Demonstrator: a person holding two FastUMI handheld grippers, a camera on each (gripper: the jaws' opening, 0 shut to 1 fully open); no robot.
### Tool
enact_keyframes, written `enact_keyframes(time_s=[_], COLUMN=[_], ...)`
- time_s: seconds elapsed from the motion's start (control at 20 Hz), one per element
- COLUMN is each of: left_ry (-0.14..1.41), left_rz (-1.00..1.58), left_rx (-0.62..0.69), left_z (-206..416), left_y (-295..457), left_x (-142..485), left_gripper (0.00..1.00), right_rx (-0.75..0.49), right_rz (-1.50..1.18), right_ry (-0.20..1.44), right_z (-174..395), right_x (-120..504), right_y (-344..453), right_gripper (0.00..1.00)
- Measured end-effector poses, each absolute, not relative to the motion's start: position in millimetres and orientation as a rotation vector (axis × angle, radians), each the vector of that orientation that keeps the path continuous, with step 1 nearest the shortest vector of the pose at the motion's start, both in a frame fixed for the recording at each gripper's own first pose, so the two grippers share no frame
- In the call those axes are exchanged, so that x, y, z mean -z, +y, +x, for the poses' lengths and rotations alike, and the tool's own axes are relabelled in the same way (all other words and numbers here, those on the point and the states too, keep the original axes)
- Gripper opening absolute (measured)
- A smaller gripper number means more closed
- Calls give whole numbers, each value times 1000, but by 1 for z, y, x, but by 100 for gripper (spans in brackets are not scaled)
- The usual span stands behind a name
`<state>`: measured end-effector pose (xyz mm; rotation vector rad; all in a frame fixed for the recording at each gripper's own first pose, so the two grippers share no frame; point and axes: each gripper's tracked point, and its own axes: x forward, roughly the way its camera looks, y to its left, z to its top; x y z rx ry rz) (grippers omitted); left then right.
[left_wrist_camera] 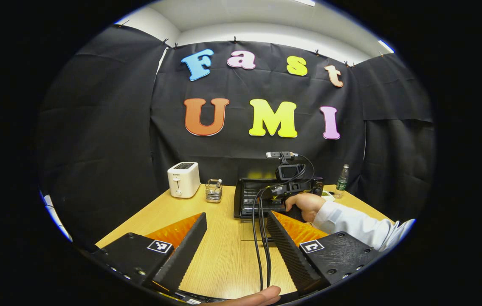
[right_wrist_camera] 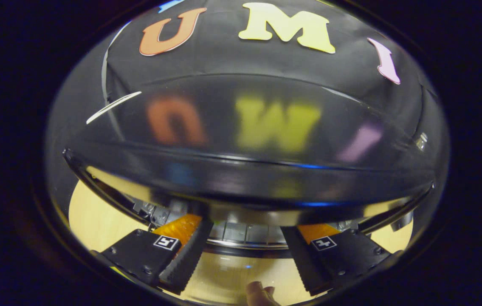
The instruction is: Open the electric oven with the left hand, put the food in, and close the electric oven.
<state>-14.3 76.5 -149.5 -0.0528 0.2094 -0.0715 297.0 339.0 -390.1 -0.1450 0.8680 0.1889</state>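
**A recording booth dressed as a kitchen corner**

Black cloth hangs clipped on all sides under a plain white ceiling with strip lights, so this is a staged booth and no real home. On the wooden table stand kitchen things: a white toaster, a small electric oven, a wire holder and a plastic bottle.

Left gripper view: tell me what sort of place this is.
Probably a staged recording booth set up like a kitchen counter: black cloth hangs as walls around a wooden table that carries a white toaster and a black electric oven.
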Motion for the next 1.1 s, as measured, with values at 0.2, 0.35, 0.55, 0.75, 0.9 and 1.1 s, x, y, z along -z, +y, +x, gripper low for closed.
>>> enact_keyframes(time_s=[0.2,0.35,0.55,0.75,0.9,1.1], left_ry=[229,241,265,311,333,350], left_rz=[-70,-81,-81,-86,-91,-63], left_rx=[63,62,52,48,66,70], left_z=[-18,-19,-15,-9,0,16], left_y=[79,80,80,76,67,62], left_x=[155,160,172,187,194,202], left_gripper=[93,94,93,93,94,93], right_rx=[-233,-248,-297,-363,-393,-388], right_rz=[-150,-109,-53,-19,-28,-5], right_ry=[941,917,823,672,527,353], right_z=[278,269,244,208,180,148], right_x=[383,365,320,259,207,145], right_y=[332,326,320,312,301,275], right_gripper=[99,99,98,96,95,95])
